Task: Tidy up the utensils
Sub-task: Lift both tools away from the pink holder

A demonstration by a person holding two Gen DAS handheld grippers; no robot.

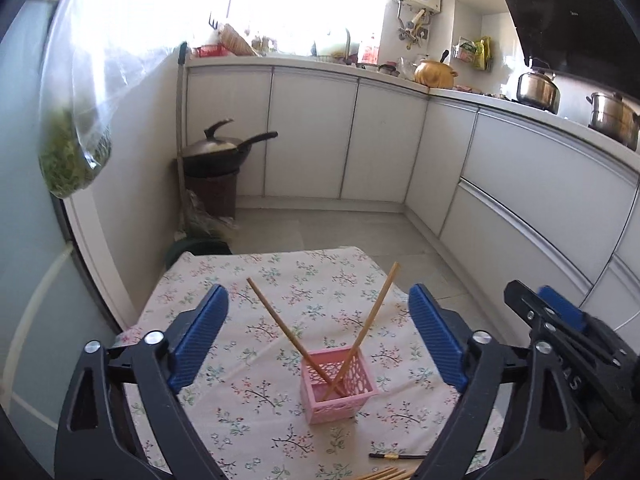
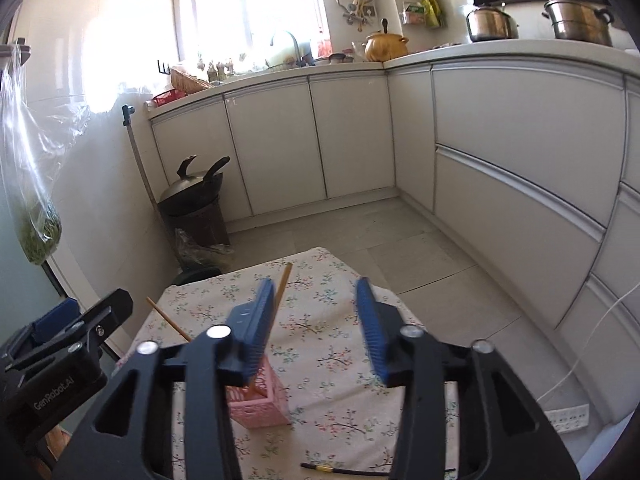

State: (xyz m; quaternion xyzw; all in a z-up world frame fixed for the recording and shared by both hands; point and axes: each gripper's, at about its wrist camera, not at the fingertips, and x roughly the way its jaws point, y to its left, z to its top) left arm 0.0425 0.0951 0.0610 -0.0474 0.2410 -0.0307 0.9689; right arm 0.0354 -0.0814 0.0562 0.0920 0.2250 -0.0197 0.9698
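Both tongs gaping, black chopstick point(image 2: 344, 471) beside pink basket point(image 1: 339, 388), floral tablecloth point(image 1: 248, 280).

Light: strong daylight from the window point(image 2: 244, 4) at upper centre of both views.
Glare: window panes blown out white; wall at upper left washed out.
Distortion: fisheye, cabinet lines bowed, dark corners.
Blur: slight softness on the right gripper point(image 2: 316, 328) fingers.
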